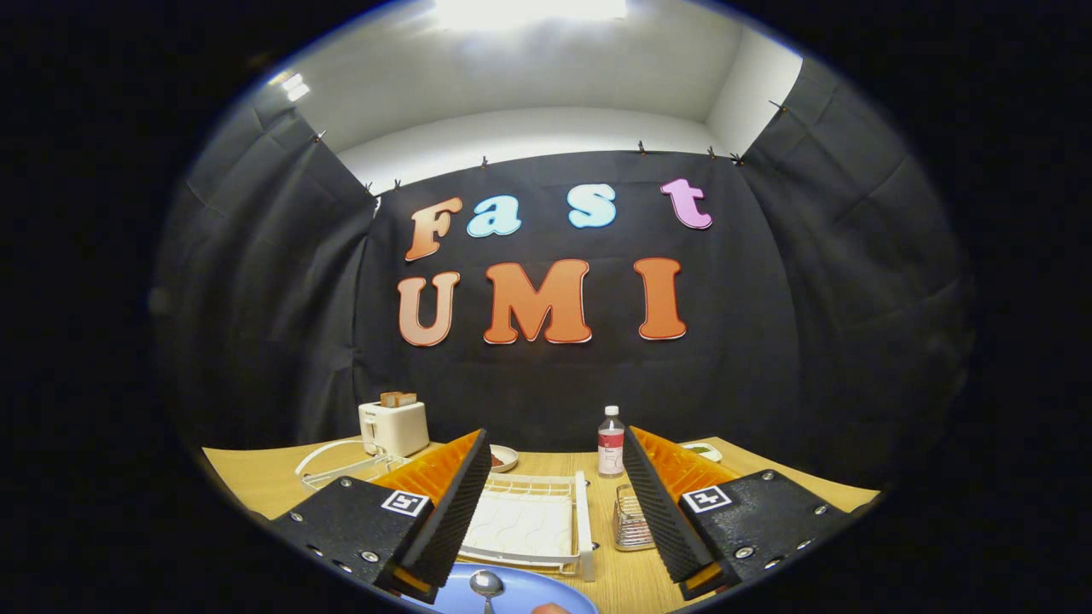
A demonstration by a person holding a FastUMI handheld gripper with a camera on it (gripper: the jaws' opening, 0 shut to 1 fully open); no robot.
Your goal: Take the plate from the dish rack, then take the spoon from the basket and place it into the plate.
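Currently spoon lies in blue plate on the tabletop, near side, handle toward camera. Gripper above it, fingers spread wide, holding nothing. Dish rack beyond, bare.

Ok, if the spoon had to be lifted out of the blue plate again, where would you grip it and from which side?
Grip the handle, coming from above. The spoon lies in the blue plate with its bowl pointing away toward the dish rack. The handle runs back toward the open gripper, and its end is hidden, so the stretch just behind the bowl looks the likeliest place to pinch.
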